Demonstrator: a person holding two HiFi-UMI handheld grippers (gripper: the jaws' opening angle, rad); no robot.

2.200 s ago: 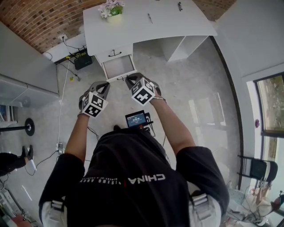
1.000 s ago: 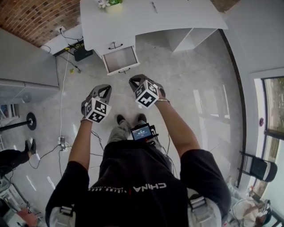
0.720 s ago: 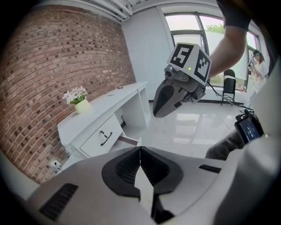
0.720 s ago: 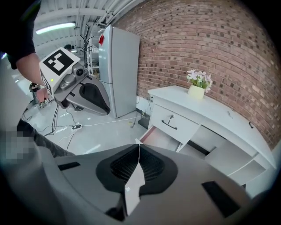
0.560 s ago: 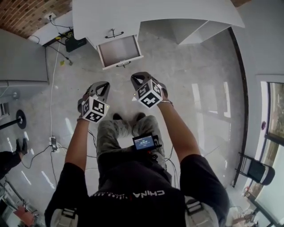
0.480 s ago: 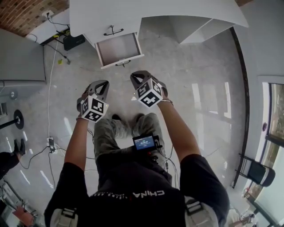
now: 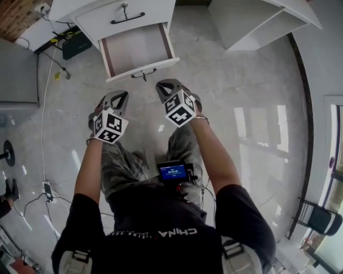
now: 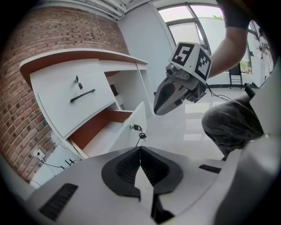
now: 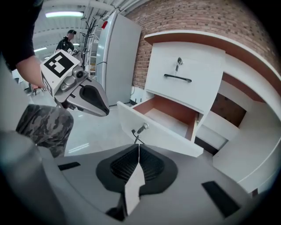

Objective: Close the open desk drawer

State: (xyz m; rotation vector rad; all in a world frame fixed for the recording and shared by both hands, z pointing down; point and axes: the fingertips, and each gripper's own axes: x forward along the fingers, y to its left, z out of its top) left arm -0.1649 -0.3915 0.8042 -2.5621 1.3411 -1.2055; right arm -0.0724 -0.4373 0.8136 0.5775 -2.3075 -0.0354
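While we held them side by side above the floor (image 7: 241, 80), the left gripper (image 7: 120, 96) and the right gripper (image 7: 164, 85) each had jaws pressed together on nothing. Just beyond them, the desk drawer (image 7: 136, 49) stood pulled out, below a closed upper drawer (image 7: 126, 15).

Drawer (image 7: 136, 48): upper left-centre of the head view, pulled well out of the white desk (image 7: 252, 21) and sitting level. It has a white front panel, reddish-brown inner side walls and a pale base. The front panel faces the person. A key (image 9: 141, 128) stands in the panel's lock, with a second hanging beneath it.
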